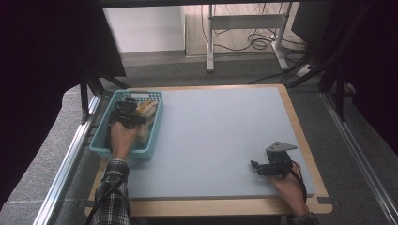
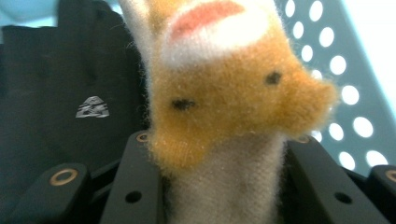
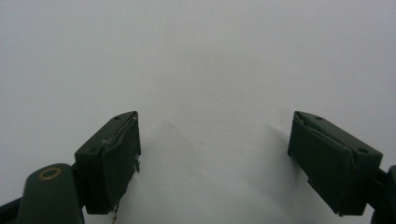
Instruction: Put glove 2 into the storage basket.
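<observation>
High view, table [image 1: 220,140]: pale grey-blue top w/ wood edge, bare across mid and far right.
Basket [image 1: 105,126]: teal, perforated walls, sits at table's far-left corner; long side runs near-to-far.
Left arm: plaid sleeve [image 1: 112,197] comes in from near-left edge, hand reaches into basket.
Right hand [image 1: 291,187]: rests at near-right of table, well apart from basket.
Left gripper [image 1: 133,112]: inside basket, pointing far; jaws clenched on plush toy [image 2: 224,93]. Left gripper view: black jaws either side of toy's pale lower part, pressing it.
Right gripper [image 3: 215,158]: jaws released, wide apart, nothing but bare tabletop between them; high view has it low over table, pointing left, grey plate on top.
Toy: orange-tan and cream fur, two small dark dots, pinkish patch above; in basket, far half, toward its right wall [image 2: 355,93] w/ round holes.
Black fabric [image 2: 70,93]: also in basket, just left of toy in left gripper view, small grey logo on it.
</observation>
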`<state>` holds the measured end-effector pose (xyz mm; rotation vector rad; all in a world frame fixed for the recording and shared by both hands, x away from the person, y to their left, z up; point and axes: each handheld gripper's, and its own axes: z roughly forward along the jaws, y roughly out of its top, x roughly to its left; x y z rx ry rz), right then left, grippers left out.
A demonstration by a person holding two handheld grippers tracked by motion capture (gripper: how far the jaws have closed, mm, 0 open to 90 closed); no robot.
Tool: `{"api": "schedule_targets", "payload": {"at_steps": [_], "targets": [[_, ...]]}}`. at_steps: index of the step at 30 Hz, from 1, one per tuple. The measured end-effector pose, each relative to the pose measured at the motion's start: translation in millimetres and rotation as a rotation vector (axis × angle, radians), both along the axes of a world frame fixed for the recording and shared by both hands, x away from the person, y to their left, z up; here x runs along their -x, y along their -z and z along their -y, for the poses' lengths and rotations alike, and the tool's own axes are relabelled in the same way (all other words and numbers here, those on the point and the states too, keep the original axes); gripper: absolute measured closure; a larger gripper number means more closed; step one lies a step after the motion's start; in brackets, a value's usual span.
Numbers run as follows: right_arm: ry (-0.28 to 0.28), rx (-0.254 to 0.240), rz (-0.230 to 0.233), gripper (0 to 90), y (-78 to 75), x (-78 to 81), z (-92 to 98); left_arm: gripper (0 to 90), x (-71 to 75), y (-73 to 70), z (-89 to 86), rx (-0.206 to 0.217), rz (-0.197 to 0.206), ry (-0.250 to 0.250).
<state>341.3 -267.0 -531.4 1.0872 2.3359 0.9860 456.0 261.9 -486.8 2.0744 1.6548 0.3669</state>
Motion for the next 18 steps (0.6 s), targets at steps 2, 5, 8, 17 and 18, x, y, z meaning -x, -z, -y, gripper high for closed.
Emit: {"api": "schedule_targets", "payload": {"at_steps": [2, 5, 8, 17, 18], "targets": [[0.0, 0.0, 0.0, 16.3, 0.0, 0.0, 0.0, 60.3, -4.0, 4.5, 7.0, -0.017, -0.025, 0.015], [0.0, 0.0, 0.0, 16.4, 0.0, 0.0, 0.0, 44.6, -9.0, 11.6, 12.9, -0.042, -0.07, 0.032], [0.0, 0.0, 0.0, 16.3, 0.0, 0.0, 0.0, 30.3, -11.8, 15.0, 11.3, -0.039, -0.11, 0.031], [0.0, 0.001, 0.0, 16.4, 0.0, 0.1, 0.0, 12.2, 10.0, -15.8, 0.6, 0.043, -0.06, 0.077], [0.0, 0.001, 0.0, 16.4, 0.0, 0.1, 0.0, 12.6, 11.6, -18.7, -1.1, 0.064, -0.042, 0.073]]}}
